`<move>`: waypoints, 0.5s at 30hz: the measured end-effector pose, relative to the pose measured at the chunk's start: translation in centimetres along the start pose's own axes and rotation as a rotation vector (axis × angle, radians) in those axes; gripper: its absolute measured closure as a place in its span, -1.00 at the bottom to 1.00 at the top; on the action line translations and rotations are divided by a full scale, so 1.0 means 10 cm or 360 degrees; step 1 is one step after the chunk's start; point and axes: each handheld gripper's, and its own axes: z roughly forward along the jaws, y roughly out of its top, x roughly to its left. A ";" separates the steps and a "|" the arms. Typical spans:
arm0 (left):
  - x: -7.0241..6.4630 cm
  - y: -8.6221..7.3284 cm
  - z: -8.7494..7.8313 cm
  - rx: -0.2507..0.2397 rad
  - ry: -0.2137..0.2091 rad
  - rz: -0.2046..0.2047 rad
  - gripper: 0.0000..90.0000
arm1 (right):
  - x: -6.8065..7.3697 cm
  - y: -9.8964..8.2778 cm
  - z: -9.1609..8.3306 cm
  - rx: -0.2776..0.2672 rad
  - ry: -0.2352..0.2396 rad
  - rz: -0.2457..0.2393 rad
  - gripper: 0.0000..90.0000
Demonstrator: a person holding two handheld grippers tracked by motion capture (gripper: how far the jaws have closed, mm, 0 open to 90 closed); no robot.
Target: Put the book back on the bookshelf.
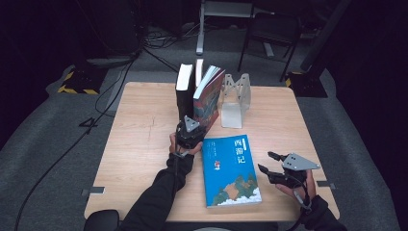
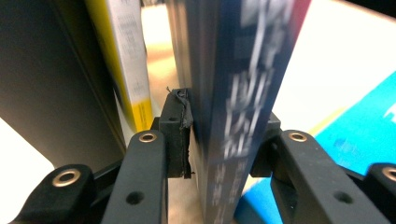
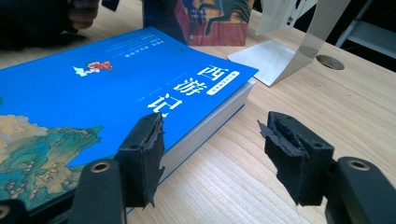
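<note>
A dark blue book with a painted cover (image 1: 208, 96) stands on edge on the wooden table (image 1: 139, 125), leaning against a white book (image 1: 198, 72) and a black book (image 1: 184, 91). My left gripper (image 1: 193, 120) is at its lower spine. In the left gripper view the spine (image 2: 238, 93) sits between the pads (image 2: 180, 126), which press on both its sides. A bright blue book (image 1: 230, 171) lies flat in front. My right gripper (image 1: 269, 162) is open beside its right edge, one jaw by the book's corner (image 3: 116, 88), the other over bare wood.
A bent metal bookend (image 1: 235, 101) stands just right of the upright books, its base plate (image 3: 261, 58) flat on the table. A yellow-and-white spine (image 2: 126, 60) is left of the held book. Chairs and cables lie on the floor beyond the table.
</note>
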 end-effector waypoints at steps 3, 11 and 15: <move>-0.03 0.02 0.06 0.0032 0.0013 0.0045 0.53 | 0.00 0.00 0.01 -0.0006 0.0004 -0.0009 -0.16; -0.16 0.14 0.24 0.0049 0.0026 0.0014 0.60 | -0.01 0.00 0.00 -0.0004 -0.0003 -0.0001 -0.16; -0.22 0.22 0.32 0.0080 0.0044 0.0037 0.59 | -0.01 0.00 0.00 -0.0011 -0.0003 -0.0008 -0.16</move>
